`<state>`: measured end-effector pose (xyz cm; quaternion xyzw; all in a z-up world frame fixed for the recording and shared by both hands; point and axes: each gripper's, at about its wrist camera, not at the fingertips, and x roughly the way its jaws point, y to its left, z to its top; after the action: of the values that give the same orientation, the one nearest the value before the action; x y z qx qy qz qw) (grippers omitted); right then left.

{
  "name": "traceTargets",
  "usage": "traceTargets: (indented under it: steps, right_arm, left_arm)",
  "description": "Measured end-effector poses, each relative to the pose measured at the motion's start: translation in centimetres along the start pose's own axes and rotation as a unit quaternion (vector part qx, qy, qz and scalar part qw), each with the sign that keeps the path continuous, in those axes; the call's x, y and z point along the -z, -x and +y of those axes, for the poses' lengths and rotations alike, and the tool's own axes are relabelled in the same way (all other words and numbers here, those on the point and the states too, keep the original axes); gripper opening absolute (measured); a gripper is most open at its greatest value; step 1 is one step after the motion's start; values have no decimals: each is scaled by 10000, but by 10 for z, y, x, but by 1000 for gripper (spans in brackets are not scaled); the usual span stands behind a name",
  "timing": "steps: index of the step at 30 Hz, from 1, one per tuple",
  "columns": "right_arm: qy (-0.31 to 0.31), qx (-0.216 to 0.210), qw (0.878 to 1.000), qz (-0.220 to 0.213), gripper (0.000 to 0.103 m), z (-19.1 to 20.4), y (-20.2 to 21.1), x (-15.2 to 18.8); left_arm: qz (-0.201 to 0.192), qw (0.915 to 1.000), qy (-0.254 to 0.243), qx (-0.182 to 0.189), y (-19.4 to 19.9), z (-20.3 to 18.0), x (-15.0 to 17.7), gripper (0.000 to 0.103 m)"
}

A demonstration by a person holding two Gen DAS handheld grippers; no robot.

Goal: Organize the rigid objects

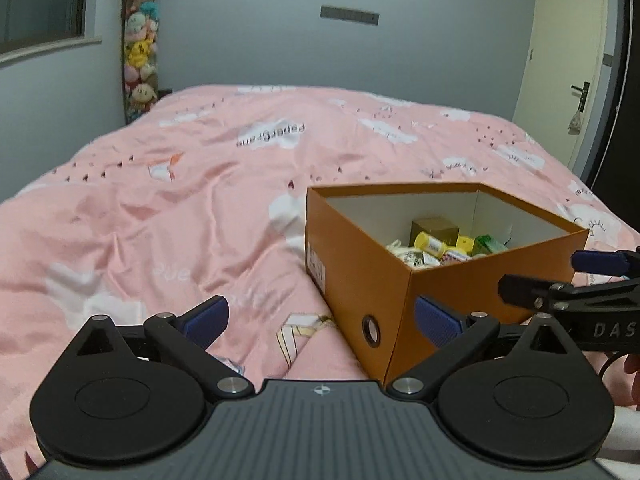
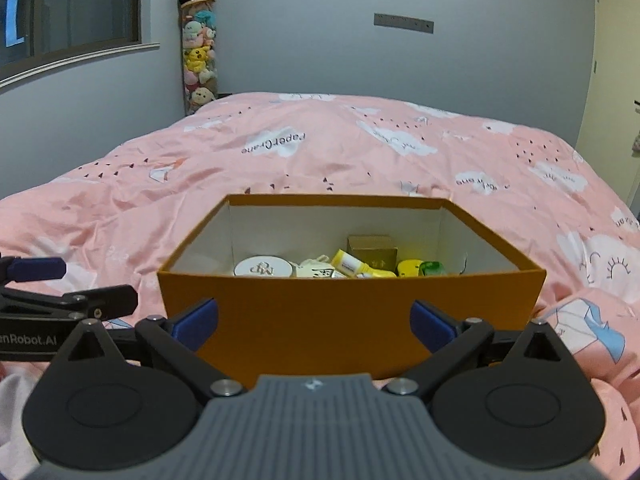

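You have the box (image 2: 352, 316) on the bedspread (image 2: 320, 152), straight ahead of your right gripper (image 2: 314, 320) and to the right of your left gripper (image 1: 320, 320). Inside it, the round tin (image 2: 263, 267) lies at the left, the small carton (image 2: 372, 254) behind the tube (image 2: 350, 263), the rest toward the right. Behind the bed's far left corner stands the toy column (image 2: 198, 52).

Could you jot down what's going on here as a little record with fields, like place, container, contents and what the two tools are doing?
Place: bed with pink duvet
Container: orange box, lid off, resting on the duvet
Contents: round white tin, gold box, yellow tube, green item
Left hand-held gripper: open, empty
Right hand-held gripper: open, empty, facing the box
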<state>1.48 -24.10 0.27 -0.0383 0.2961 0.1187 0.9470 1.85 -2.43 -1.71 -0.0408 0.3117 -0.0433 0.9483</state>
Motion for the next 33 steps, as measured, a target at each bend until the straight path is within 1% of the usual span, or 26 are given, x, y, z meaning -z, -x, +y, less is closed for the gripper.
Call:
traceTargets:
  steps: [2, 5, 10, 12, 14, 16, 22, 26, 33]
  right_arm:
    - [-63, 51, 10000, -24, 100, -3, -1, 1]
    - [-177, 172, 9997, -93, 100, -7, 0, 2]
    - [-237, 144, 9996, -95, 100, -9, -1, 4]
    - [-203, 117, 9997, -119, 100, -8, 0, 4]
    - [-144, 81, 9998, -131, 100, -6, 0, 5]
    - [-117, 60, 9998, -132, 100, -5, 0, 5]
    - [-139, 11, 9998, -123, 100, -5, -1, 5]
    - [-125, -9, 9999, -107, 100, -5, -1, 6]
    - [-34, -57, 9999, -104, 100, -1, -1, 7]
  left_arm:
    - [69, 10000, 55, -10, -2, 0, 1, 103]
    - [62, 9999, 120, -101, -2, 1, 0, 103]
    - [-10, 9997, 49, -236, 1, -2, -1, 103]
    - [-119, 9994, -43, -332, 4, -4, -2, 103]
    - [-311, 9983, -149, -462, 8, -5, -4, 103]
    - [-392, 9978, -186, -493, 9, -4, -6, 103]
    - [-228, 9988, -154, -402, 3, -4, -3, 103]
    - [-141, 9989, -51, -452, 2, -3, -1, 103]
    - [-126, 9988, -74, -469, 2, -2, 0, 103]
